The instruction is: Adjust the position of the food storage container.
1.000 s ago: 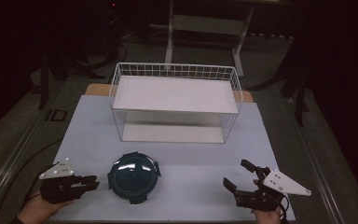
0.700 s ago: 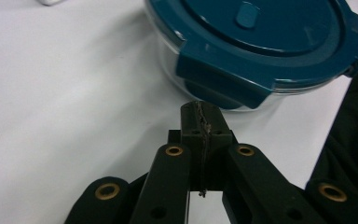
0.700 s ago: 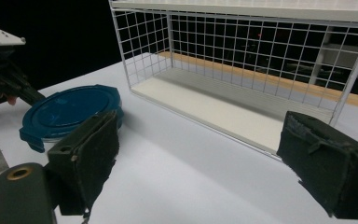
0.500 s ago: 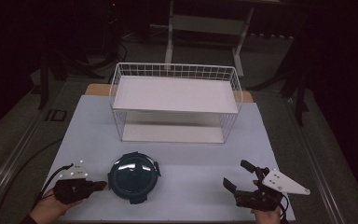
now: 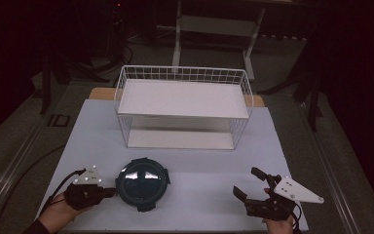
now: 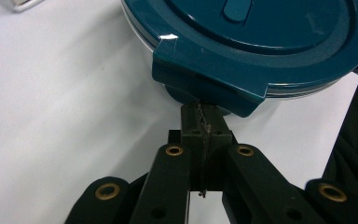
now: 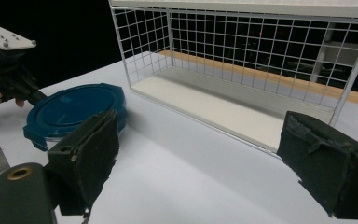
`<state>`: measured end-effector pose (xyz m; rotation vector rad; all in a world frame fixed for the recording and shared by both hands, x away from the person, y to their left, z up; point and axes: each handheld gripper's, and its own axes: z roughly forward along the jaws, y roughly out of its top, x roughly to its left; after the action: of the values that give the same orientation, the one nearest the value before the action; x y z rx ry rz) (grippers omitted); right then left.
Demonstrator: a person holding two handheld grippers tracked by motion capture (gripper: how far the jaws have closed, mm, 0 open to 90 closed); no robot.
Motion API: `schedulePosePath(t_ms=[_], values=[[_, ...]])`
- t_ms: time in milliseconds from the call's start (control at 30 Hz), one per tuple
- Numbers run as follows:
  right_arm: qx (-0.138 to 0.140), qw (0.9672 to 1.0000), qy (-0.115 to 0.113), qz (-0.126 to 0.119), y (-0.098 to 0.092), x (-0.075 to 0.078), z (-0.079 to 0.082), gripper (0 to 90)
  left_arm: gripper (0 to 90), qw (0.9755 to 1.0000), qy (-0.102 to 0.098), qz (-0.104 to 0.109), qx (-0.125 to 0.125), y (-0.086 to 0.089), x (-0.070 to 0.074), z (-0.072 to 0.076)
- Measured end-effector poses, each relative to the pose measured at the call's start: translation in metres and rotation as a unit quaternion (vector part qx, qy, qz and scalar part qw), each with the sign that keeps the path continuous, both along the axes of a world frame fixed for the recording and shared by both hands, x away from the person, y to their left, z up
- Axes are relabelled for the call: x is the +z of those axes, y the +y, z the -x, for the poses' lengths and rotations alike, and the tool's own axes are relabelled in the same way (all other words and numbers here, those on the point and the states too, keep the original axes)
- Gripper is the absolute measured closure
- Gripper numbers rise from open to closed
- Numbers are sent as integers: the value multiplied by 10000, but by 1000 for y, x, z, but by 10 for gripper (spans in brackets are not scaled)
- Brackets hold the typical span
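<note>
A round dark-teal container (image 5: 142, 184) with a clip-on lid sits on the white table near the front left. My left gripper (image 5: 111, 191) lies just left of it, shut, with its tip against the container's rim. In the left gripper view the jaws are pressed flat together, nothing between them, and my left gripper (image 6: 200, 108) points under a latch tab of the lid (image 6: 261, 46). My right gripper (image 5: 247, 182) rests at the front right, open and empty. In the right gripper view the container (image 7: 74, 109) lies far left, beyond my right gripper (image 7: 200, 158).
A white wire basket rack (image 5: 182, 107) with a flat white shelf on top and a white base stands across the middle back of the table. In the right gripper view the rack (image 7: 242, 60) is straight ahead. The table's front edge runs close under both hands.
My left gripper has slid right across the table until its tip meets the container's rim. The right gripper and the container have stayed put.
</note>
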<state>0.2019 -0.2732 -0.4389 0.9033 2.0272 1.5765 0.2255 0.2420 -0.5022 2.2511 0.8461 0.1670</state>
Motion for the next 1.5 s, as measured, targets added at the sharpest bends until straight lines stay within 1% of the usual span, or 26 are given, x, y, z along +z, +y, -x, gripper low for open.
schedulePosePath(t_ms=[67,200,367,433,500,533,567,667,700,800,833,1000,1133,1300,1500], values=[[0,10000,-5,2,0,0,0,121,897,10000,-15,15,-52,-5,0,-3],[8,10000,5,-3,0,0,0,121,897,9999,15,-46,-147,-14,-1,-11],[19,10000,-15,0,1,0,1,121,897,9999,12,50,-91,-18,-2,-18],[26,10000,-7,-3,1,0,1,121,897,9999,-8,24,-108,-19,-3,-19],[35,10000,-6,1,1,0,1,121,897,9999,42,64,-111,-18,-3,-19],[39,10000,6,3,1,0,1,121,896,9999,31,77,-93,-17,-3,-18],[41,10000,0,13,1,0,1,121,896,10000,-2,57,-70,-15,-1,-18],[47,10000,3,11,2,0,1,121,896,9999,-89,140,43,-9,6,-17],[51,10000,13,10,2,0,1,121,896,9998,-118,131,56,-10,8,-17],[65,10000,11,25,3,0,1,121,896,9999,-137,82,-38,-15,12,-17],[68,10000,4,28,3,0,1,121,896,9999,-148,32,-57,-18,12,-18],[68,10000,11,18,3,0,1,121,897,9999,-131,-50,43,-21,14,-21],[75,10000,24,24,4,-1,1,121,897,9999,-102,-70,34,-25,15,-24],[150,9999,69,-12,3,0,0,119,897,9999,-116,-74,-86,-40,16,-29],[114,9999,39,-29,2,0,0,119,897,9997,-88,-29,-225,-59,16,-37]])
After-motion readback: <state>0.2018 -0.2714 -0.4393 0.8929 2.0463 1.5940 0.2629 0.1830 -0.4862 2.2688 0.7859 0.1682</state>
